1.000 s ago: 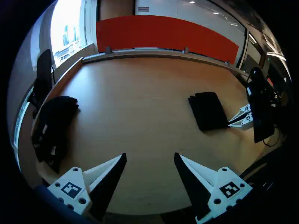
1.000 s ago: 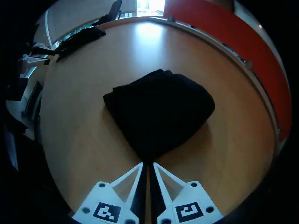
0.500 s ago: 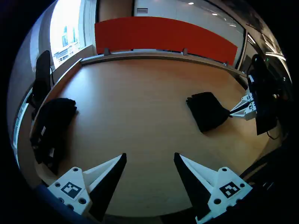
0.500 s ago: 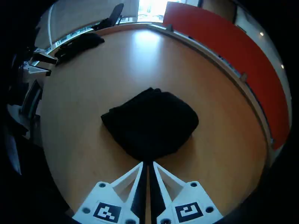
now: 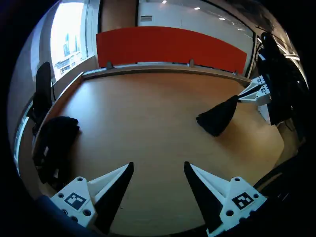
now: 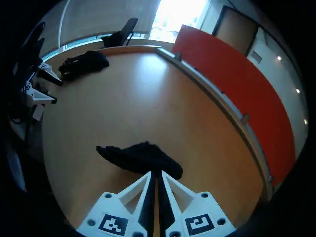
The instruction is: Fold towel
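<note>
Right gripper (image 6: 157, 173) clamped on a corner of the black towel (image 6: 140, 158), lifting it above the wooden table (image 6: 130, 102).
The towel hangs from the fingers, its lower end resting on the table's right side. Left gripper (image 5: 158, 164) hovers wide open and empty; a dark bundle (image 5: 55, 138) lies at the left edge.

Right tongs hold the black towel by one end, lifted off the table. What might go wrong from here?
1. The right tongs grip the towel at one small spot; the hanging cloth might slip out.
2. The towel hangs bunched, its low end on the table, so it may settle crumpled.
3. The left tongs are open and far off, leaving the other corner unsupported.
</note>
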